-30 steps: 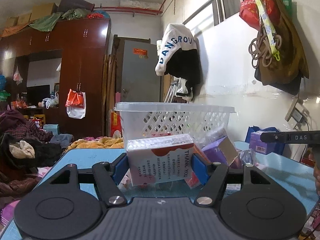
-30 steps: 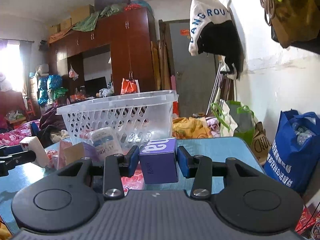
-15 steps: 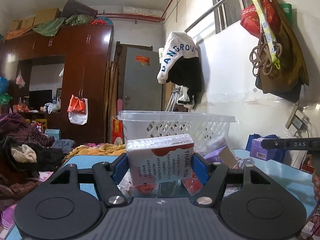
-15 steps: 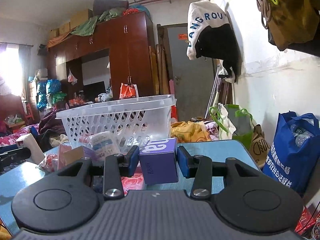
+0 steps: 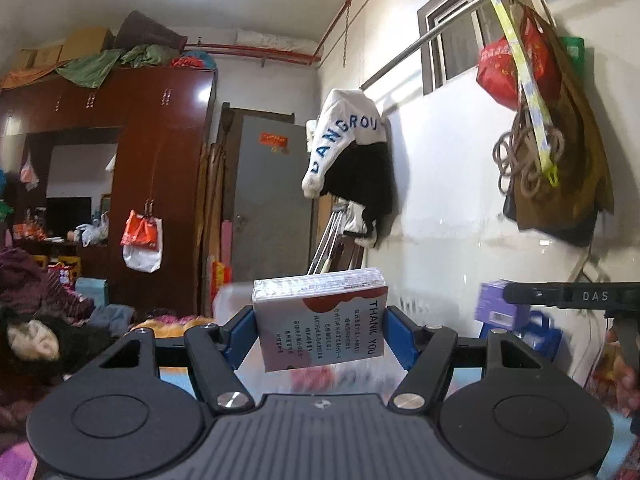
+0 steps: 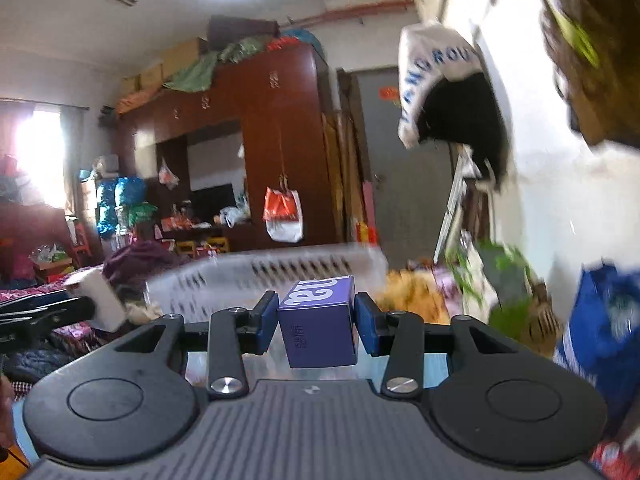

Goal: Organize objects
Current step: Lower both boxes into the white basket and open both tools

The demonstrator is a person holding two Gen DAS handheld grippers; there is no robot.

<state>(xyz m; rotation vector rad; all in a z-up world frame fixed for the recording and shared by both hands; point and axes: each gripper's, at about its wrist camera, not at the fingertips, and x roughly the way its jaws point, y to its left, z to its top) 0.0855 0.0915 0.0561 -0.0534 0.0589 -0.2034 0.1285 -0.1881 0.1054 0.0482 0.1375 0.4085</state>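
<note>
Step in hand: carriage of two items toward the white basket [image 6: 276, 280], both held clear of the table. The left gripper [image 5: 320, 330] is clamped on a white carton [image 5: 320, 320] printed "THANK YOU", pads pressing its two sides. The right gripper [image 6: 316, 322] is closed narrowly on a small purple box [image 6: 318, 320], likewise held by its sides. The basket lies ahead of both and slightly below, its rim blurred; where it stands on the table cannot be told.

Judgement: the next move calls for bringing each item over the rim before release, one after the other, so the grippers do not collide above the opening.
</note>
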